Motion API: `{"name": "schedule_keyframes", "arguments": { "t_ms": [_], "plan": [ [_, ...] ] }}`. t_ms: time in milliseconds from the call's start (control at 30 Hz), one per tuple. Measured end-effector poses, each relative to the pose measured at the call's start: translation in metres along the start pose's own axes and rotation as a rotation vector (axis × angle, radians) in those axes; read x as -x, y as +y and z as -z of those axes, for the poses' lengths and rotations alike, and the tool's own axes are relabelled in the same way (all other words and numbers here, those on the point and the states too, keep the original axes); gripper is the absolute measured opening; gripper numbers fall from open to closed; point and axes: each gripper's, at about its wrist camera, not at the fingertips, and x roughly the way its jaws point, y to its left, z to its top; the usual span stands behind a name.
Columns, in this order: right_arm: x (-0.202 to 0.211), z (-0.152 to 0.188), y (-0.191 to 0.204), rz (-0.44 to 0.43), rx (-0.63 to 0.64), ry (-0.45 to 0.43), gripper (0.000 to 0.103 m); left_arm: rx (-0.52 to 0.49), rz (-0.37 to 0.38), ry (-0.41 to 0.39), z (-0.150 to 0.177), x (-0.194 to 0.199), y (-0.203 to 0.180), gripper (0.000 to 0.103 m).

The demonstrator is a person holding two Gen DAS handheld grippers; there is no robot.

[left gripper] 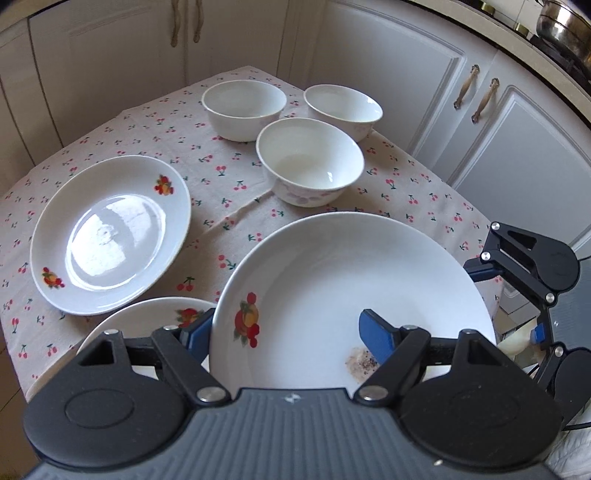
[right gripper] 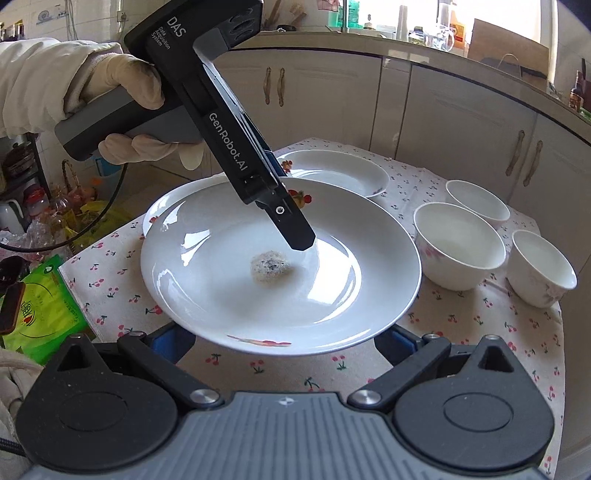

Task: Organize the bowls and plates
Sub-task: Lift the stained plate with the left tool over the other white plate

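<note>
A large white plate [left gripper: 332,273] with a fruit print and a crumbly food lump [right gripper: 271,267] hangs just above the table. My left gripper [left gripper: 284,328] is shut on its rim, one blue pad [left gripper: 375,334] on the inside and the other under the edge. In the right wrist view the left gripper [right gripper: 299,240] comes down from the upper left, held by a gloved hand [right gripper: 122,85]. My right gripper [right gripper: 282,341] stands open with its tips hidden under the plate's near rim [right gripper: 258,341]. Two more fruit-print plates [left gripper: 110,236] [left gripper: 147,317] and three white bowls [left gripper: 243,107] [left gripper: 343,110] [left gripper: 310,162] rest on the table.
The small table wears a cherry-print cloth [left gripper: 229,177] and stands in a corner of cream cabinets [left gripper: 406,92]. A steel pot [left gripper: 561,26] sits on the counter at the upper right. A green bag [right gripper: 40,306] and clutter lie beyond the table's left edge.
</note>
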Motion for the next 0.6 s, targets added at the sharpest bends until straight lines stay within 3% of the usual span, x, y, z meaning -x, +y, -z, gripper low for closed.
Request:
{"name": "schedule_keyframes", "arguments": {
  "t_ms": [367, 600],
  "plan": [
    [-0.042, -0.031, 0.022, -0.086, 0.057, 0.027, 0.103, 0.116, -0.050, -0.026, 0.039, 0.020, 0.050, 0.080],
    [-0.064, -0.044, 0.031, -0.095, 0.071, 0.066, 0.103, 0.157, -0.041, -0.022, 0.052, 0.014, 0.074, 0.080]
  ]
}}
